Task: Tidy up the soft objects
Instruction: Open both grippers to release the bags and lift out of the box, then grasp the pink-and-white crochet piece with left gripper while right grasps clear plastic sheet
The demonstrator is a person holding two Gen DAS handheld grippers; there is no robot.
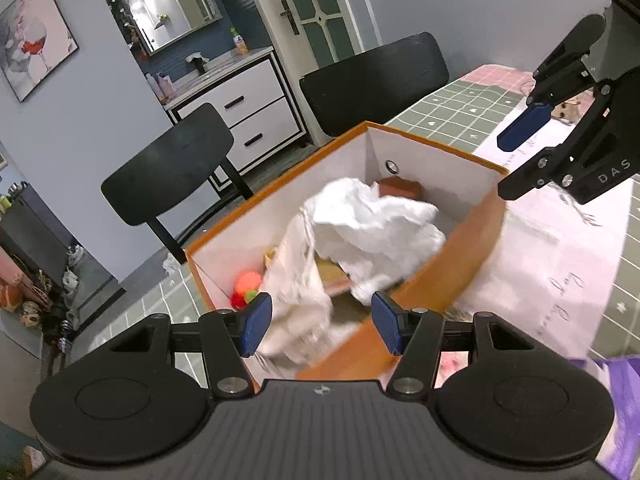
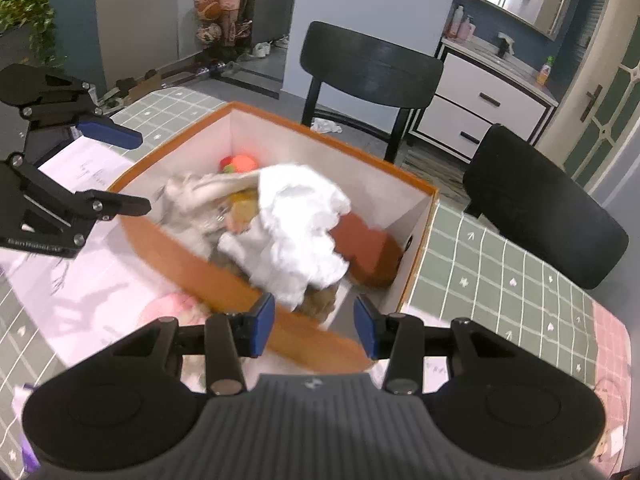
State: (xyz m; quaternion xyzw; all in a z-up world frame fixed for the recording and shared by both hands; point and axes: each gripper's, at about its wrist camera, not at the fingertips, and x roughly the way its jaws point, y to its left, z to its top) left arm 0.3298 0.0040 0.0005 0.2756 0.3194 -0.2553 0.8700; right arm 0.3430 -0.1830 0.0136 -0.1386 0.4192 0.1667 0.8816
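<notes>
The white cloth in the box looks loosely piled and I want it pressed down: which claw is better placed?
Probably the right claw: open, empty, with the white cloth just ahead. The left claw faces the beige fabric.

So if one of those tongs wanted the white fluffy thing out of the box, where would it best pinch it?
Probably from above, on the raised crumpled ridge of the white fluffy cloth. It lies heaped on top of the other things in the orange box, so its top is free.

Both wrist cameras look steeply down from close above the near edge of the orange box [image 1: 448, 248], left and right, sharing its interior
</notes>
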